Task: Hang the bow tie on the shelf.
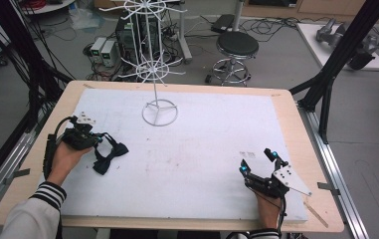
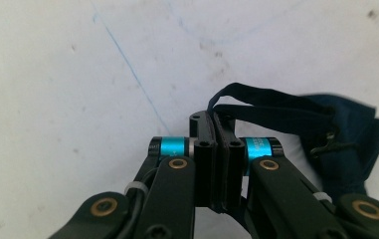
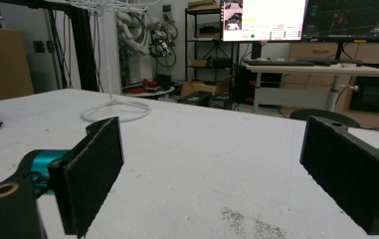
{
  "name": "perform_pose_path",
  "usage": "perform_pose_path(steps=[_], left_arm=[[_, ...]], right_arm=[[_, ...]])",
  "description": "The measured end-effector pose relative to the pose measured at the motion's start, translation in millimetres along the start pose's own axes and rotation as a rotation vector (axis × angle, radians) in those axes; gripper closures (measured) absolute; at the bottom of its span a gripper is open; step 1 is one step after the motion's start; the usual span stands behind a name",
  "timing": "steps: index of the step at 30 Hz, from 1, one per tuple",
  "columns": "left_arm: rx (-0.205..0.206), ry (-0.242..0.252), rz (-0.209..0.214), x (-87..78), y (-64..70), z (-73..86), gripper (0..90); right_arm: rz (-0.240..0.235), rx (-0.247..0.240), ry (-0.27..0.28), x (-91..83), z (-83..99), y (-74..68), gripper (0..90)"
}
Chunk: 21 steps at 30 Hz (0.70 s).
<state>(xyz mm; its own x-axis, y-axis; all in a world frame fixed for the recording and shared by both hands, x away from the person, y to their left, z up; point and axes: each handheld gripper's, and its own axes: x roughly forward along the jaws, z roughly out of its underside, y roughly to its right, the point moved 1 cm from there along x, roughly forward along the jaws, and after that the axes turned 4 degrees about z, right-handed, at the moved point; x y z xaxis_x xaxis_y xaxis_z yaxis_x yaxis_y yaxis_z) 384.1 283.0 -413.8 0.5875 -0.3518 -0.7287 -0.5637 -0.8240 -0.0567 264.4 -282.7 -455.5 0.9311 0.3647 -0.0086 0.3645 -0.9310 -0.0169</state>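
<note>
A dark navy bow tie (image 1: 108, 155) with a thin black strap lies on the white mat at the left. My left gripper (image 1: 99, 141) is shut on that strap; in the left gripper view the strap (image 2: 271, 107) runs out from between the closed jaws to the bow tie (image 2: 348, 144) at the right. A white wire display stand (image 1: 153, 69) rises from a ring base at the back middle of the mat. My right gripper (image 1: 259, 160) rests open near the front right, its pads (image 3: 93, 169) wide apart with nothing between them. The stand's base (image 3: 115, 110) shows far left in that view.
The white mat (image 1: 192, 149) covers a wooden table (image 1: 296, 114). Black frame posts (image 1: 343, 47) stand at the right and left edges. A black stool (image 1: 236, 47), cables and power boxes sit on the floor behind the table. A desk with monitors (image 3: 306, 20) lies beyond.
</note>
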Motion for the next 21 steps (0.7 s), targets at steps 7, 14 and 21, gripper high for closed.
perform_pose_path(steps=[7,14,21], left_arm=[[-0.004,0.157,0.028,-16.2,1.4,-6.5,87.1],[0.006,0.246,0.023,-24.7,3.4,-9.6,87.1],[0.038,0.295,0.016,-30.5,6.8,-13.3,87.3]], right_arm=[[0.001,-0.003,0.002,0.2,0.0,0.3,9.0],[-0.001,-0.007,0.004,0.3,-0.1,0.4,9.0],[0.000,-0.001,0.000,0.1,0.0,0.0,9.0]])
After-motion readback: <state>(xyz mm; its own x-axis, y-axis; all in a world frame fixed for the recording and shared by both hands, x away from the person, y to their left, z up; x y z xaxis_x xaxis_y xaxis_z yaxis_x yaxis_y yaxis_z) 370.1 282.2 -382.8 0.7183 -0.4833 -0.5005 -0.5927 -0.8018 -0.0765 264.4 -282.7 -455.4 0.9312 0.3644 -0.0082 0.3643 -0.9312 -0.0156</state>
